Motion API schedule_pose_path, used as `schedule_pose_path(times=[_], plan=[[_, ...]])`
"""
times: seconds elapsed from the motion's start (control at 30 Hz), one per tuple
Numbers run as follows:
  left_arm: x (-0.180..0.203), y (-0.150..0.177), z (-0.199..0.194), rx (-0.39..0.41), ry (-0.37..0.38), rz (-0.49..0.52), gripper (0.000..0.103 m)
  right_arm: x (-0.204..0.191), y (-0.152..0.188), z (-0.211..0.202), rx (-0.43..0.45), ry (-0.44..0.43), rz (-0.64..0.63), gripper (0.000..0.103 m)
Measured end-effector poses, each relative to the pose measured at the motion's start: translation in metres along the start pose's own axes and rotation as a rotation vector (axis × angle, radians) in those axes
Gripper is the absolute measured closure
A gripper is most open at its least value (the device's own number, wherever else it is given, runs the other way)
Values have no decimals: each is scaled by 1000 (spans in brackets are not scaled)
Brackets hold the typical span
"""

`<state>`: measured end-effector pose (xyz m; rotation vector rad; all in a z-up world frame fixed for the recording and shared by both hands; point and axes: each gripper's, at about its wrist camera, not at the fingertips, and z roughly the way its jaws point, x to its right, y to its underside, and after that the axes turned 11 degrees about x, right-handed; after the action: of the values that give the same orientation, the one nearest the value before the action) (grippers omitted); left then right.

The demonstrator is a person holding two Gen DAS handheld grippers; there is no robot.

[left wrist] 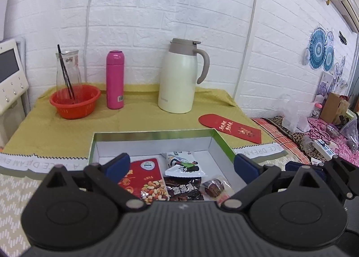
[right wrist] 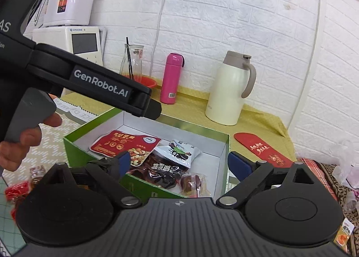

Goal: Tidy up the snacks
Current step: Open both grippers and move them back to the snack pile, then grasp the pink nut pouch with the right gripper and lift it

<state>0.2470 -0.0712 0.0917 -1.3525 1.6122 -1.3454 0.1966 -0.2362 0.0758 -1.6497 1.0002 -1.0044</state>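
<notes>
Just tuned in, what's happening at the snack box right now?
A person holds a gripper in each hand over the green cardboard box. The left gripper and the right gripper both have their jaws wide open and hold nothing. Inside the box lie a red nut packet, a white wrapped snack and dark brown packets. More wrapped snacks wait outside the box.

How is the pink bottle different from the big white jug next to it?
The pink bottle is slim and straight; the white jug is much fatter and taller. The white jug has a grey-beige handle and lid with a spout; the pink bottle has no handle and a pink cap. The pink bottle wears a barcode sticker low down; the white jug shows only a faint logo. Both stand upright on the yellow cloth by the wall.
</notes>
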Motion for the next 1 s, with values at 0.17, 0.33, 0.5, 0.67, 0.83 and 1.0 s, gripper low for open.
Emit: schedule_pose_path(times=[0.17, 0.33, 0.5, 0.67, 0.83, 1.0], plan=[[-4, 7, -46, 11, 10, -2, 5, -12, -4, -34, 16, -10, -3, 0], [-10, 28, -90, -19, 21, -12, 5, -27, 6, -71, 46, -45, 21, 0], [-21, 61, -127, -22, 24, -39, 5, -43, 33, -93, 45, -78, 75, 0], [-50, 101, -156, -46, -13, -155, 5, -59, 66, -98, -17, -116, 166, 0], [-71, 137, -180, -91, -90, -189, 5, -80, 84, -84, -101, -178, 207, 0], [-82, 150, -189, -121, -79, -213, 5, -91, 78, -68, -25, -235, 54, 0]])
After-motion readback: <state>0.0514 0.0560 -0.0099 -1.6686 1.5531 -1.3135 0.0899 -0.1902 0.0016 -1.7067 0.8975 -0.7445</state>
